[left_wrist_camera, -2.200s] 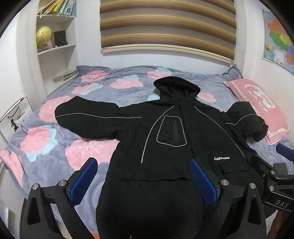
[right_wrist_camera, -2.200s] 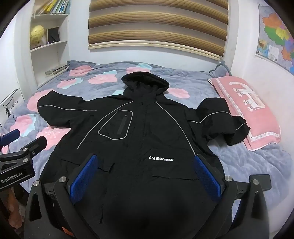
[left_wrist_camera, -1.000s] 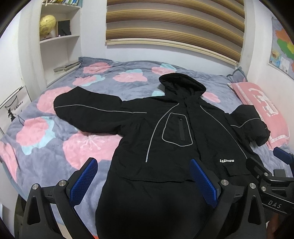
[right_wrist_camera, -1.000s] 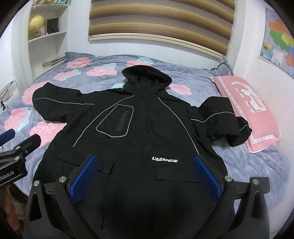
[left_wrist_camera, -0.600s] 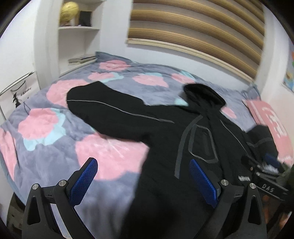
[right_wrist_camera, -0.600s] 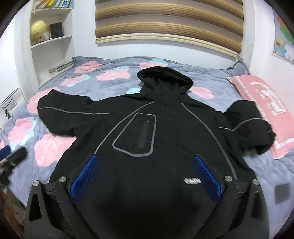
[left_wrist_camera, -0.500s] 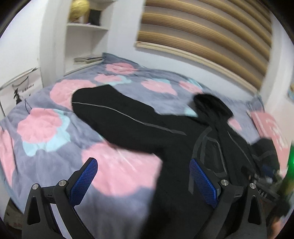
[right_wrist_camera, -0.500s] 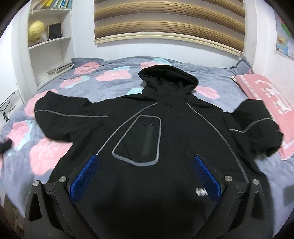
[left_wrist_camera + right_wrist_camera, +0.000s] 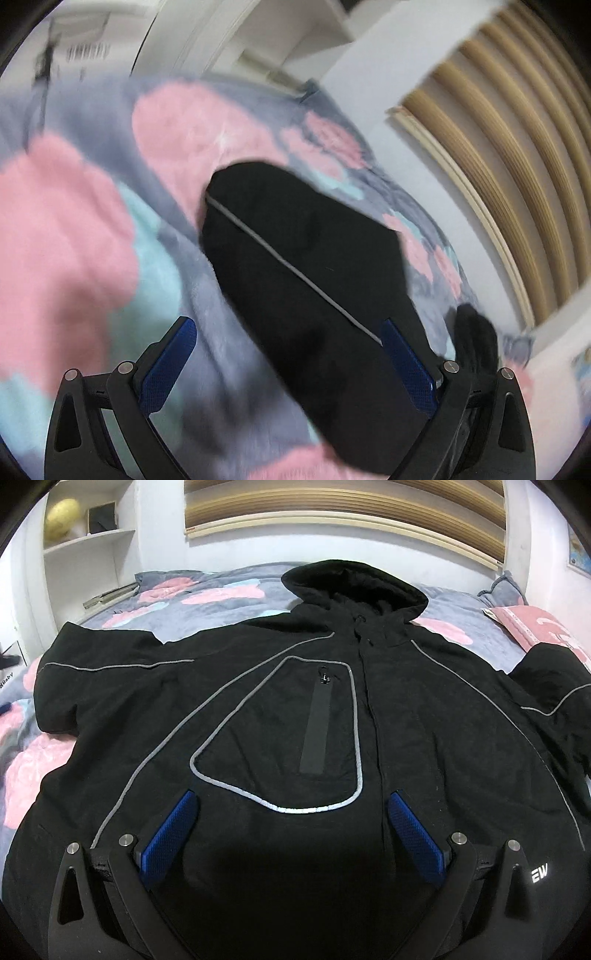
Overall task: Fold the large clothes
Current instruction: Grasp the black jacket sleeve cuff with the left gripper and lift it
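Folding has not begun, as far as either view shows you.

From the left wrist, your left tool (image 9: pixel 288 365) stands wide, its blue-padded fingers (image 9: pixel 168 365) apart and gripping nothing. Between them runs the long black sleeve with a thin grey piping line (image 9: pixel 295 266), lying stretched out flat on the grey quilted bedspread with pink and pale-blue flowers (image 9: pixel 74 229). The picture is blurred, so you cannot tell whether the fingers touch the cloth or hang just above it. The sleeve's far end (image 9: pixel 236 184) lies toward the white wall shelves (image 9: pixel 280 40), with the tan slatted blind (image 9: pixel 517 155) off to the right.

From the right wrist, your right tool (image 9: pixel 290 834) is also wide and empty, poised over the lower chest of the black hooded jacket with grey reflective piping (image 9: pixel 424 720). The jacket lies face up and spread over the bed, its hood (image 9: pixel 351 583) pointing to the wall, the piped chest pocket (image 9: pixel 288 731) just ahead of the fingers (image 9: pixel 415 834), one sleeve out to the left and the other sleeve (image 9: pixel 554 694) bunched near the pink pillow (image 9: pixel 535 627).

No sleeve is turned in, no side or hem is doubled over. So I judge the whole job is still ahead: both sleeves brought across the body, then the body folded. The left sleeve looks the likely first grasp.
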`<state>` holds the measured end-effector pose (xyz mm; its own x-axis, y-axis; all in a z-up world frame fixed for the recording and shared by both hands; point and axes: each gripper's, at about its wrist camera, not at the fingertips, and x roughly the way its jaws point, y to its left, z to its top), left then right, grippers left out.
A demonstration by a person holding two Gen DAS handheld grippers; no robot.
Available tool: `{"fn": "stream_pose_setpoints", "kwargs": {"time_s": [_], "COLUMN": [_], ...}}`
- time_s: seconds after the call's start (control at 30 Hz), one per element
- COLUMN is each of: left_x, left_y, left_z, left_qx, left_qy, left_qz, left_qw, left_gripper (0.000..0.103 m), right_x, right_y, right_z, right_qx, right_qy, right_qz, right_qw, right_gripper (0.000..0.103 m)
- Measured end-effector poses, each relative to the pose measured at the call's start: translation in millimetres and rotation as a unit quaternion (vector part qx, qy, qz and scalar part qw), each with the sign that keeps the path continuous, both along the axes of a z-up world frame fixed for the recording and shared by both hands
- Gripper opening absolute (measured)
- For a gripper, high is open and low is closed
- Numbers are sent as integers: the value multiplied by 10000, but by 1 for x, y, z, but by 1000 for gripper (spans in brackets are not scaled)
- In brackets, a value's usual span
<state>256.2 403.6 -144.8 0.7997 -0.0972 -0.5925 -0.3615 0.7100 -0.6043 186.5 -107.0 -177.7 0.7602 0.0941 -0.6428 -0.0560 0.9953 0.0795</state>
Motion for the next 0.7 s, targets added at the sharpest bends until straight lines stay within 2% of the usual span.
{"fn": "stream_pose_setpoints", "kwargs": {"time_s": [0.1, 0.13, 0.17, 0.2, 0.23, 0.27, 0.4, 0.47, 0.53, 0.57, 0.6, 0.63, 0.7], "left_x": [34, 44, 50, 57, 61, 59, -1, -16, -3, 3, 6, 3, -28], "left_y": [-1, -2, -3, -4, -4, -6, -31, -45, -47, -43, -33, -21, 4], "left_z": [-27, -31, -33, -33, -30, -24, 39, 58, 60, 54, 46, 41, 37], "left_qx": [-364, -376, -355, -317, -241, -113, 675, 1024, 1387, 1526, 1610, 1562, 1116], "left_qy": [205, 232, 221, 202, 274, 282, -403, -213, 379, 632, 826, 849, 492], "left_qz": [-187, -247, -224, -228, -218, -170, 128, 127, 93, 115, 250, 408, 718], "left_qw": [9990, 9987, 9989, 9990, 9991, 9994, 9968, 9944, 9896, 9862, 9832, 9832, 9899], "left_gripper": [100, 97, 89, 48, 22, 21, 19, 20, 39, 44, 49, 49, 52], "right_x": [0, 1, 2, 2, 2, 2, 4, 4, 5, 5, 5, 5, 5], "right_y": [0, 1, 2, 2, 3, 3, 4, 5, 5, 4, 4, 4, 4], "right_z": [-3, -5, -6, -6, -7, -7, -8, -9, -9, -9, -9, -9, -10], "right_qx": [-16, -33, -47, -62, -73, -78, -90, -102, -109, -104, -102, -97, -94], "right_qy": [73, 113, 137, 154, 158, 162, 209, 230, 237, 238, 241, 251, 259], "right_qz": [38, 56, 66, 73, 77, 79, 100, 110, 108, 109, 112, 118, 128], "right_qw": [10000, 9999, 9999, 9998, 9998, 9998, 9997, 9996, 9996, 9996, 9996, 9996, 9995], "right_gripper": [103, 103, 103, 103, 103, 103, 103, 103, 103, 103, 103, 103, 103]}}
